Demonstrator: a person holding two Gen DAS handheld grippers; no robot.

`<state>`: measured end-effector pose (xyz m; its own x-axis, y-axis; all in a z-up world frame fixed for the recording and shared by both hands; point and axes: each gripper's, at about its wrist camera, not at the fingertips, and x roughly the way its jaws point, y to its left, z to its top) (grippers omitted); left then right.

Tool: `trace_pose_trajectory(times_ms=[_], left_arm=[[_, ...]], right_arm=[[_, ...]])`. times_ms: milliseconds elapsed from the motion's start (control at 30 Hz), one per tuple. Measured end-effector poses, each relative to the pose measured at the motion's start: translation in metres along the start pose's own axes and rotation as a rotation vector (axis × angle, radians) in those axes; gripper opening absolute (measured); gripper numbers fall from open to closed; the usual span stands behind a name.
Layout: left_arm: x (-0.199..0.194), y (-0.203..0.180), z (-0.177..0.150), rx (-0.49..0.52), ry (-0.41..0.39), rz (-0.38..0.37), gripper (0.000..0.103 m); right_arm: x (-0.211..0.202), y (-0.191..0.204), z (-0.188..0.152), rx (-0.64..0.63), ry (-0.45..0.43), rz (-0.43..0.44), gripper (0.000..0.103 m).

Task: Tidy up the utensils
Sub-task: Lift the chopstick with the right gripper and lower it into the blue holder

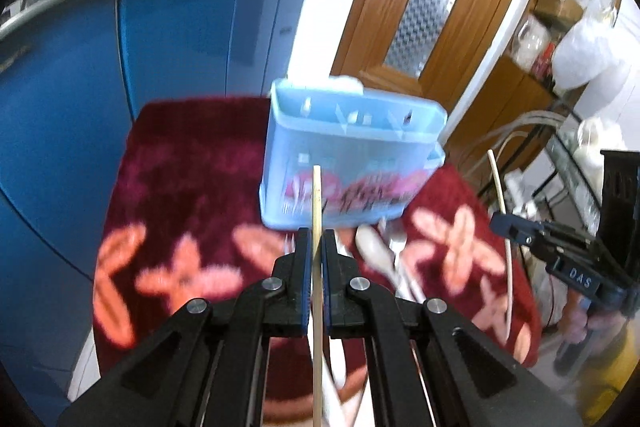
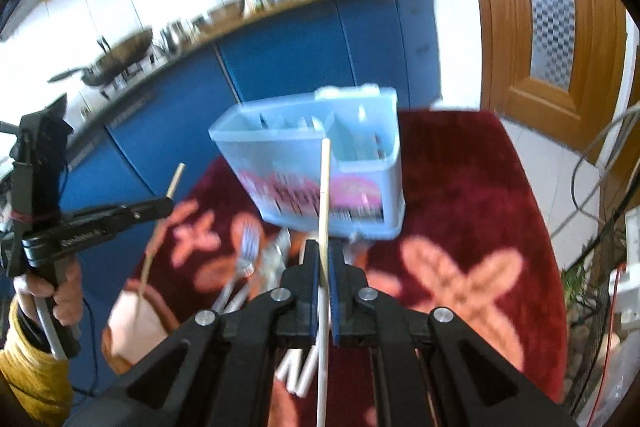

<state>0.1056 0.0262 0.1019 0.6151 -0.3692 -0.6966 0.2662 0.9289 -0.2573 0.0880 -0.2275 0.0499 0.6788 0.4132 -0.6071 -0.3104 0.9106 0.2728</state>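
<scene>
Each hand-held gripper pinches one chopstick above the red cloth-covered surface.

The left hand-held gripper has its jaws closed tight on a wooden chopstick, which stands nearly upright with its tip in front of the blue holder. The right hand-held gripper is likewise clamped on a pale chopstick, also near upright, its tip level with the holder's front wall. The holder stands near the far edge of the surface, its compartments open upward. Just in front of it, in the middle of the surface, lie a fork and a white spoon, blurred, beside other utensils too smeared to name.
</scene>
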Motion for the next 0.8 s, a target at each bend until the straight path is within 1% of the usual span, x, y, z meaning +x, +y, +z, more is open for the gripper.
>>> trace_pose_trajectory(times_ms=[200, 333, 600, 700, 800], left_arm=[[-0.004, -0.006, 0.040, -0.021, -0.107, -0.022, 0.003], [-0.008, -0.010, 0.069, -0.022, -0.188, -0.011, 0.003], [-0.007, -0.011, 0.126, -0.022, -0.391, 0.048, 0.003], [0.000, -0.009, 0.138, -0.016, -0.446, 0.067, 0.003], [0.015, -0.007, 0.148, -0.014, -0.480, 0.078, 0.003]], right_arm=[[0.001, 0.001, 0.033, 0.013, -0.095, 0.010, 0.006], [0.006, 0.000, 0.056, 0.014, -0.160, -0.002, 0.006], [0.025, -0.006, 0.097, 0.000, -0.306, -0.045, 0.006], [0.034, -0.008, 0.107, -0.014, -0.352, -0.060, 0.006], [0.046, -0.011, 0.115, -0.019, -0.394, -0.069, 0.006]])
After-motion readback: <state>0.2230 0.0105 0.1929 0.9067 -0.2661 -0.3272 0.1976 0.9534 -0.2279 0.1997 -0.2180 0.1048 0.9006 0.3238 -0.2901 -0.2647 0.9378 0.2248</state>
